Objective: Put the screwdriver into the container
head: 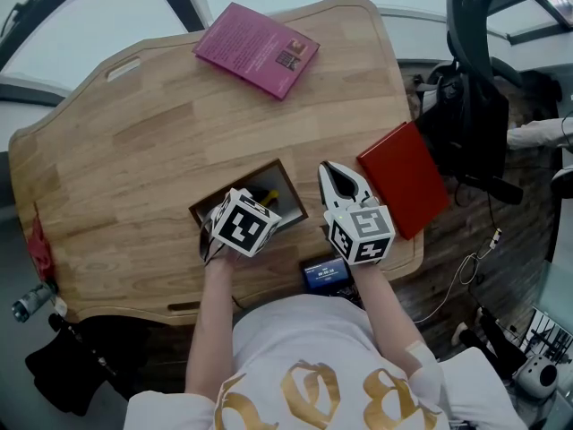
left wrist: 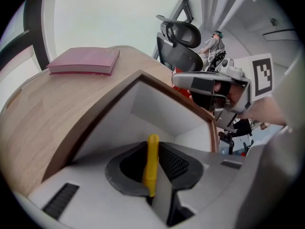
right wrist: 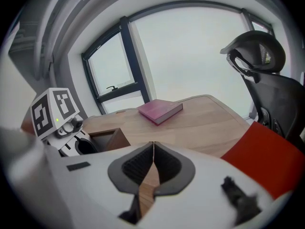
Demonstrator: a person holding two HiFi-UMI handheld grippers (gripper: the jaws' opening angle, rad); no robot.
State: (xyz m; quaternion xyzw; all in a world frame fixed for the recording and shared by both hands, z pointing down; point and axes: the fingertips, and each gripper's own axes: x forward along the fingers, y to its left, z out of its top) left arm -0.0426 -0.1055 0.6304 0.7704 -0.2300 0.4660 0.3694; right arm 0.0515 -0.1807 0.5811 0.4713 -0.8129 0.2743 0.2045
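The left gripper (left wrist: pixel 153 148) was seen closed on the screwdriver (left wrist: pixel 152 165): its yellow handle was clamped between the two pads and stood nearly upright there, with its top rising just past the jaw tips. Directly ahead of and below those jaws lay the container (left wrist: pixel 167 111), an open box with a brown rim and pale inner walls. The jaw tips appeared to be at or just inside its mouth. The lower part of the screwdriver was hidden behind the jaws, so it could not be told whether it touched the floor of the box.

The right gripper (right wrist: pixel 153 149) was held off to the right side of the left one, over the table (head: pixel 161 133). Its jaws were pressed together with nothing between them.

The step in hand was judged to be the release. It would be done best if the left gripper were lowered a little farther into the box, so that the drop was short and the screwdriver could not bounce out or tip over the rim. The jaws should be centred between the walls ahead and to either side, then opened gently. The gripper should be drawn straight back and up only once the handle had fallen clear of the pads. The right gripper was best left where it was, away from the box.
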